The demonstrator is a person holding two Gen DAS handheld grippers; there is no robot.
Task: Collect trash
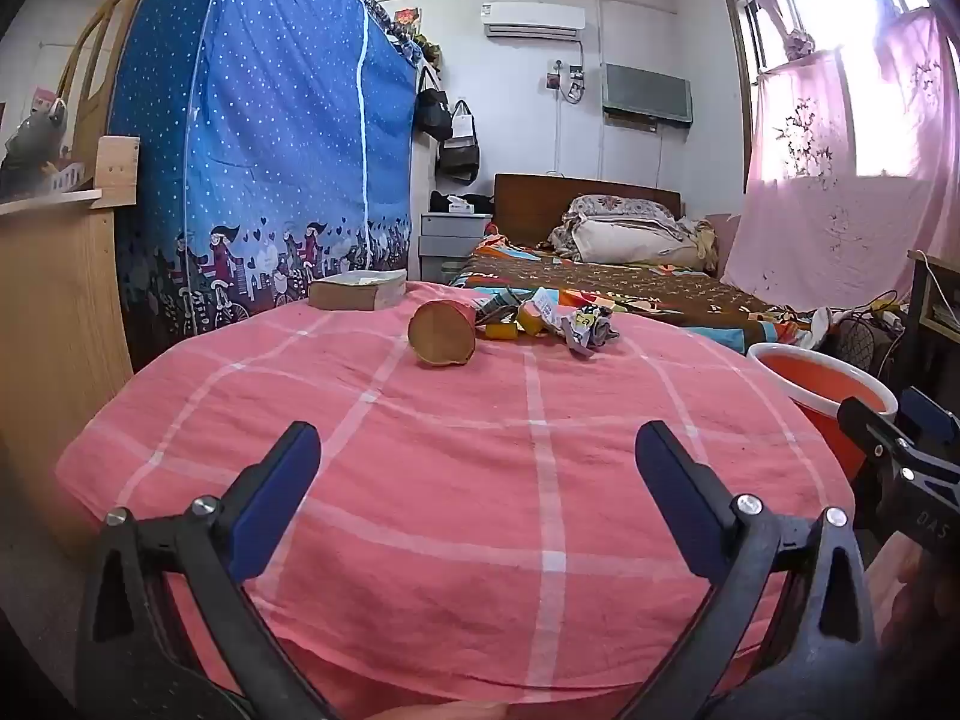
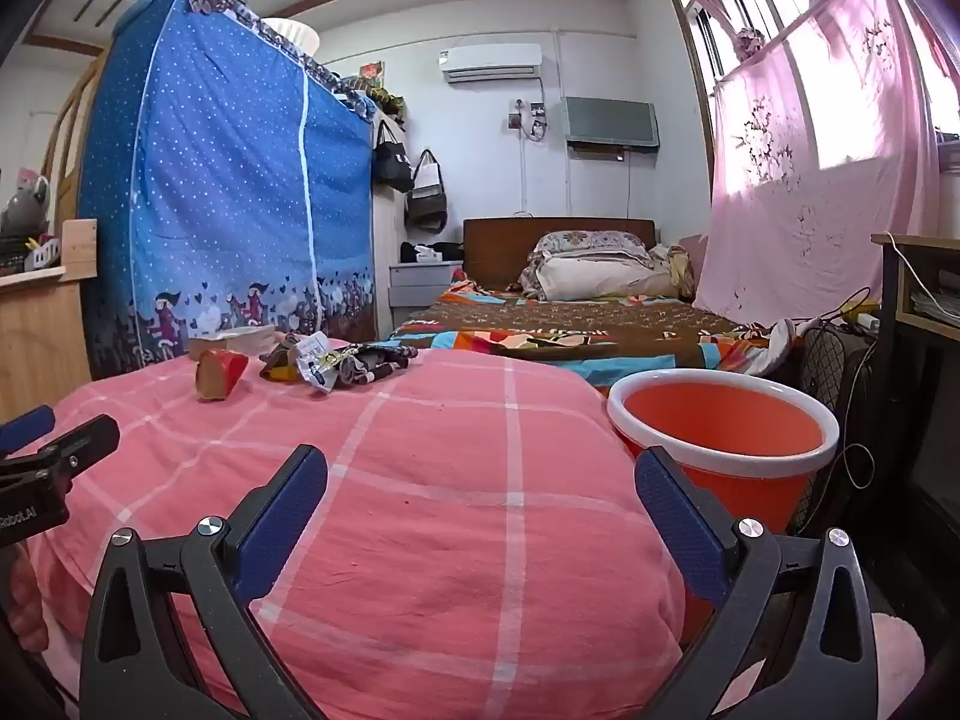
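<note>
Trash lies at the far side of a table under a pink checked cloth [image 1: 456, 480]: a red paper cup [image 1: 443, 333] on its side, yellow pieces [image 1: 510, 324] and crumpled wrappers [image 1: 585, 324]. In the right wrist view the cup [image 2: 221, 373] and wrappers [image 2: 336, 363] lie far left. An orange bucket with a white rim [image 2: 723, 429] stands right of the table; it also shows in the left wrist view [image 1: 822, 384]. My left gripper [image 1: 478, 456] is open and empty over the near cloth. My right gripper [image 2: 480, 480] is open and empty, near the bucket.
A brown box [image 1: 357, 291] sits at the table's far left edge. A blue dotted wardrobe [image 1: 264, 138] stands left, a bed [image 1: 606, 276] behind, a wooden shelf [image 1: 54, 276] at left, a desk with cables [image 2: 912, 312] at right.
</note>
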